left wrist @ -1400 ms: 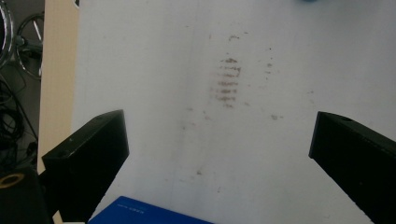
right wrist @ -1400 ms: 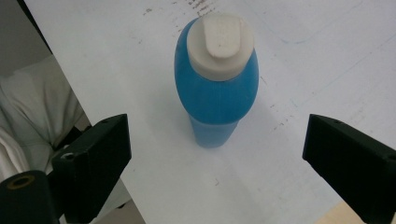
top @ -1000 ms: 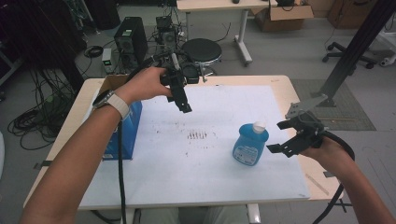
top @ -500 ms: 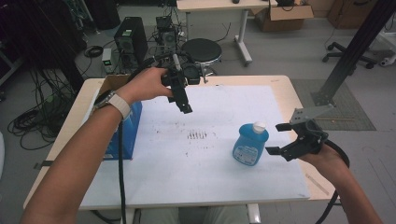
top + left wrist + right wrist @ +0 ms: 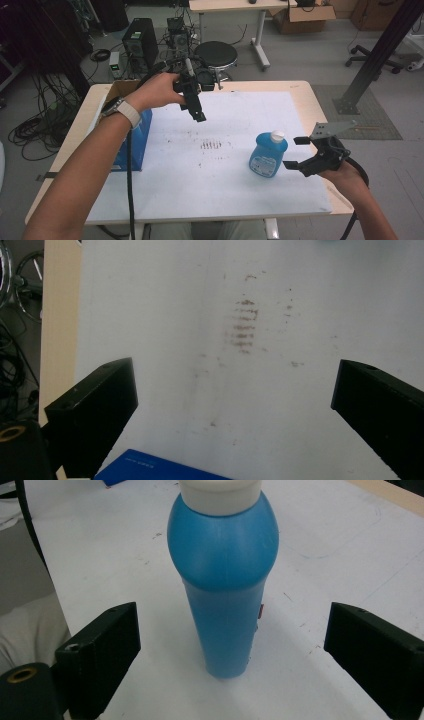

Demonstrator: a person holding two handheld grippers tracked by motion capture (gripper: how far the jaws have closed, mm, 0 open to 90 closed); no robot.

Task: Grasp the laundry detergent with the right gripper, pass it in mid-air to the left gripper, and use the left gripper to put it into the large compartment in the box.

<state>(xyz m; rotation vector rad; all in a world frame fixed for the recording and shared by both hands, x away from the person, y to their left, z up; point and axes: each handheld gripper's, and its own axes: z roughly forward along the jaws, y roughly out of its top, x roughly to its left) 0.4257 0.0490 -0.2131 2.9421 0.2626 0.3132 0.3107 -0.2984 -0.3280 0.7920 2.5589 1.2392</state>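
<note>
A blue bottle [image 5: 267,156] with a white cap stands upright on the white mat [image 5: 225,195], right of centre. My right gripper [image 5: 293,152] is open just to the bottle's right, at its height. In the right gripper view the bottle [image 5: 225,585] stands between and just beyond the wide-apart jaws of that gripper [image 5: 232,622], untouched. My left gripper [image 5: 197,112] hangs above the far left part of the mat, pointing down. It is open [image 5: 235,377] with nothing between its jaws.
A blue box [image 5: 134,142] lies at the table's left side, its edge [image 5: 160,471] showing under the left gripper. Brown smudges [image 5: 211,145] mark the mat's middle. A stool [image 5: 215,54], a computer tower [image 5: 139,42] and cables stand beyond the far edge.
My right gripper has dropped slightly and crept left toward the bottle. The left gripper and the bottle have stayed put.
</note>
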